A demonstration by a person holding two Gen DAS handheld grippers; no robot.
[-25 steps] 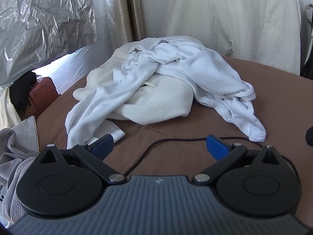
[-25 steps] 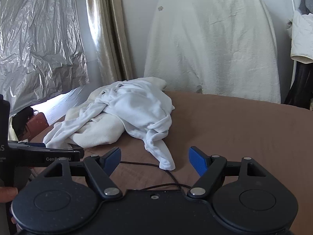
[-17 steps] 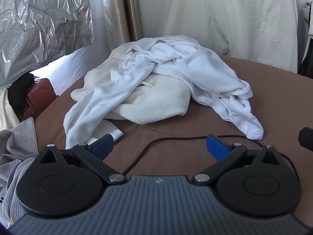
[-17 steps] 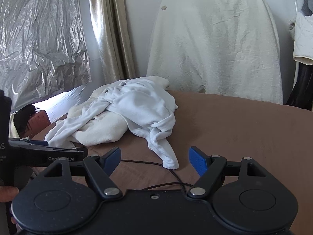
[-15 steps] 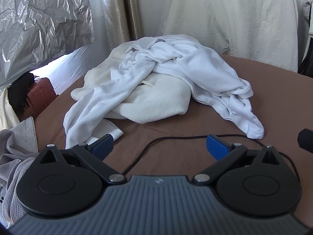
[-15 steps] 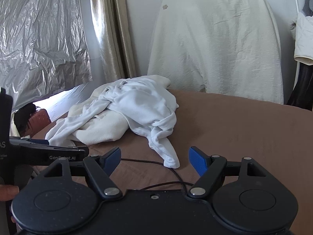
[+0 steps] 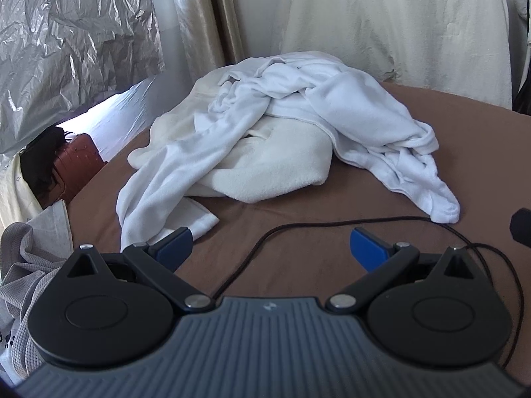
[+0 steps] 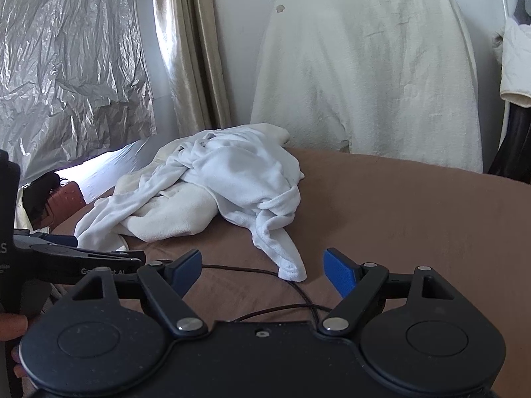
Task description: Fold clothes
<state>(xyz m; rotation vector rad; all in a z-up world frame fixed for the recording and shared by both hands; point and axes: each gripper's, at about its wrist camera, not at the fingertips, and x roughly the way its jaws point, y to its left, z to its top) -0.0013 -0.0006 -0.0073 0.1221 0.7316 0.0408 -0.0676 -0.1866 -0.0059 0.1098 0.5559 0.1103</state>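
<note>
Both claws agape, empty; white garment heaped over, probably, cream towel.

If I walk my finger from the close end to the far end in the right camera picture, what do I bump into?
Right hand-held gripper with its blue fingers open, then the thin black cable, then the white garment's sleeve end, then the pile of white clothes on the brown surface, then the cream-covered chair back.

Grey garment cut off left
</note>
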